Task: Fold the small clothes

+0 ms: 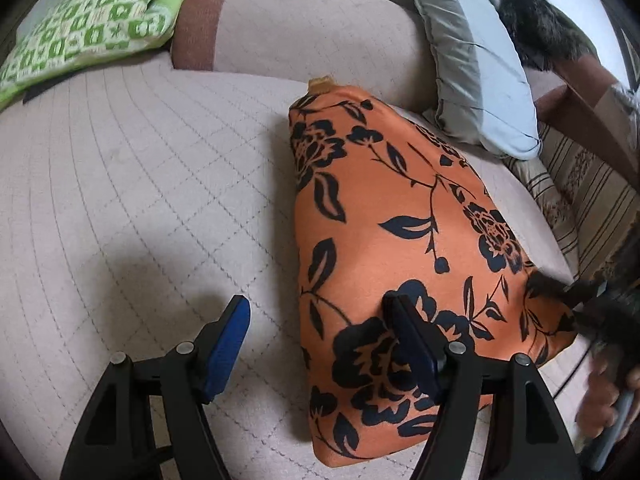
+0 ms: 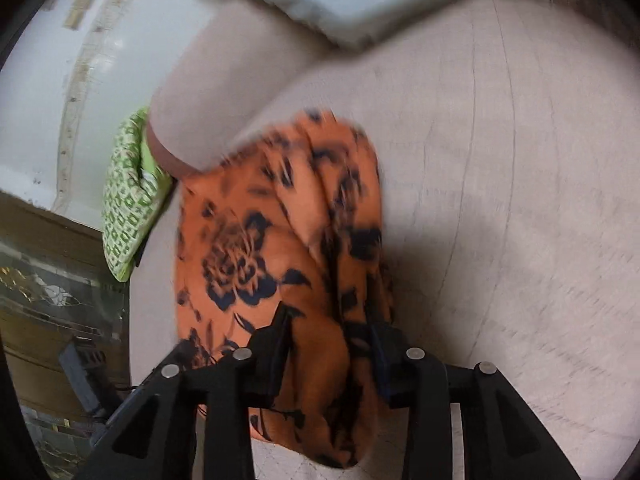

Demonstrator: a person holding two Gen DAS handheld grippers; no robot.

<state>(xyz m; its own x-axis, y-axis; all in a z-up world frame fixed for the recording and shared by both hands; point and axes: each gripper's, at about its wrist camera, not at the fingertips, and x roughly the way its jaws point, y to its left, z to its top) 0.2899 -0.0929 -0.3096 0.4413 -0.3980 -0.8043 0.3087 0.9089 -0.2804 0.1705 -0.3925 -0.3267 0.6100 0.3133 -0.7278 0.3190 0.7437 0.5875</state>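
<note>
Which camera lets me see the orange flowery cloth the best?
The left wrist view: the orange flowery cloth is sharp there, lying nearly whole on the pink quilted cover. In the right wrist view it is blurred and bunched, with black fingers hiding its near end.

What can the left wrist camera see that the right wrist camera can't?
Only the left wrist view shows the left gripper, open, one finger over the quilted cover and one over the cloth, plus a dark furry thing and a striped cushion. Only the right wrist view shows the right gripper with bunched cloth between its fingers, and a white wall. Both show the orange flowered cloth, the green patterned pillow, the pale blue pillow and the pinkish quilted cover.
</note>
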